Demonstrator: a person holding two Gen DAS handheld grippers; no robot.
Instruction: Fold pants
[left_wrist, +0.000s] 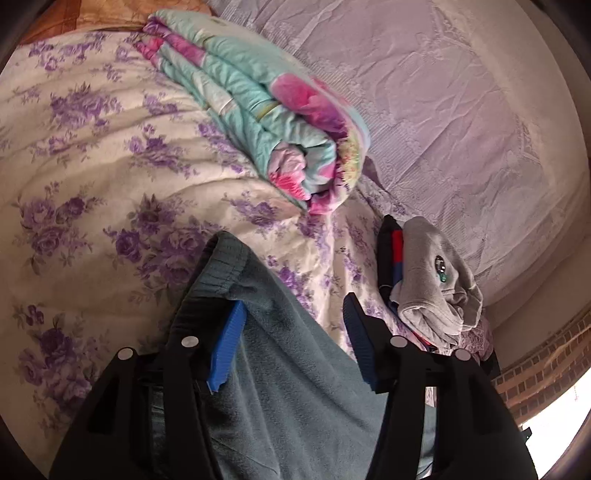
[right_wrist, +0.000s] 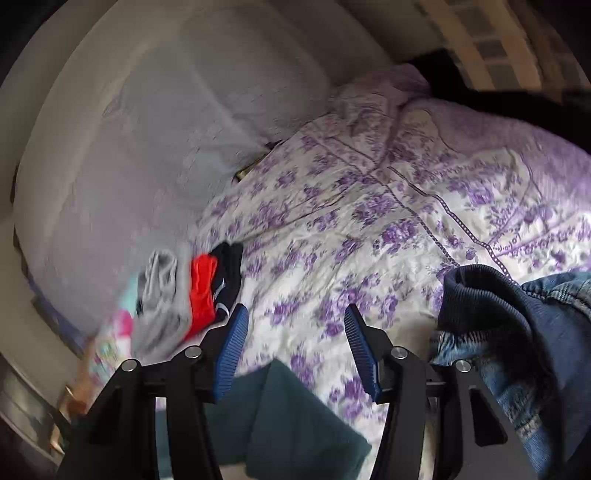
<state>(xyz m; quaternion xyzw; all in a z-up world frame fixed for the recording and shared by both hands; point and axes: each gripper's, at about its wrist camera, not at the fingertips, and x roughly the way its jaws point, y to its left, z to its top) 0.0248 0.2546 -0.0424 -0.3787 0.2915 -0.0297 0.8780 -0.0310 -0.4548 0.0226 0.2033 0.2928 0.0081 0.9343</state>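
The grey-blue fleece pants are spread on the purple-flowered white bedspread, beside a pile of folded clothes. Both the left gripper and right gripper are parted (nothing clamped), fabric lying between the left's pads.

Legible text: none in either view.
Grey garment, left wrist view: bears a small dark oval badge; any lettering on it is too small to read.
Folded quilt: printed flowers only, no wording.
Bedspread: purple floral pattern, no wording.
Labels, numbers, signs: none readable.
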